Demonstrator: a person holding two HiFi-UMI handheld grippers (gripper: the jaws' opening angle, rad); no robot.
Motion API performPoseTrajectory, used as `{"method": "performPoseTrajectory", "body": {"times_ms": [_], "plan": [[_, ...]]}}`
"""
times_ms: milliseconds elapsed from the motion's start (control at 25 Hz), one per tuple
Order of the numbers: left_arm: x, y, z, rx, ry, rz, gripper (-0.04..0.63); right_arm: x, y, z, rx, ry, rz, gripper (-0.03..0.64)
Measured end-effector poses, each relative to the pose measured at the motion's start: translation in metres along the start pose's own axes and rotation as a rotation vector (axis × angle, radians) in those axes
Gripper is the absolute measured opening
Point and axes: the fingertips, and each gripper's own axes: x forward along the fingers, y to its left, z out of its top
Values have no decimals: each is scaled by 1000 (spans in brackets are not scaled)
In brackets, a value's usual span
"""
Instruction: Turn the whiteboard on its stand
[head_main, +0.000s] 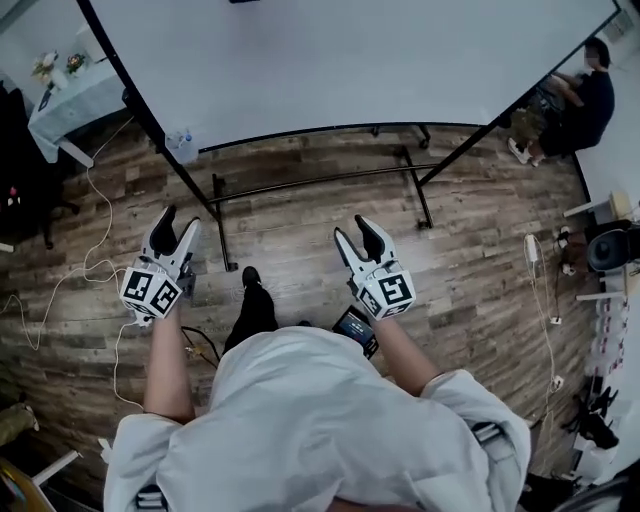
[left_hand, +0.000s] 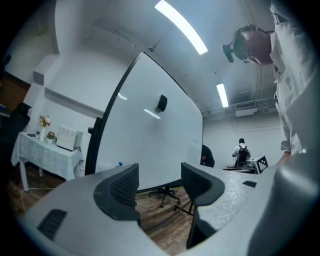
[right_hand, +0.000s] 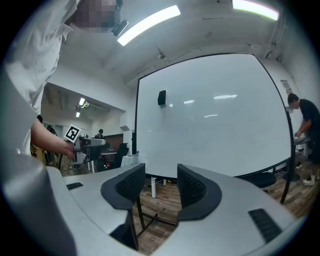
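The large whiteboard in its black frame fills the top of the head view, standing on a black stand with floor bars and feet. Both grippers are held level, short of the board and apart from it. My left gripper is open with nothing between its jaws, near the stand's left post. My right gripper is also open and empty, facing the board's middle. The left gripper view shows the whiteboard at a slant beyond the open left gripper. The right gripper view shows the whiteboard almost face-on past the open right gripper.
A table with a white cloth stands at the far left. White cables trail over the wooden floor. A water bottle sits by the left post. A person crouches at the far right. A power strip lies to the right.
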Motion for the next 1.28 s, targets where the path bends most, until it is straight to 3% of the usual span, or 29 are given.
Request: {"method": "performPoseTrajectory", "body": {"times_ms": [280, 600, 1000, 1280], "plan": [[19, 118, 35, 21, -53, 96, 258, 116, -1, 26, -58, -5, 57, 195], [56, 225, 61, 49, -50, 73, 280, 227, 13, 44, -45, -45, 41, 192], [127, 281, 55, 84, 37, -131, 316, 282, 10, 30, -28, -29, -15, 187], [163, 269, 50, 156, 68, -278, 316, 304, -10, 8, 14, 9, -28, 183]]}}
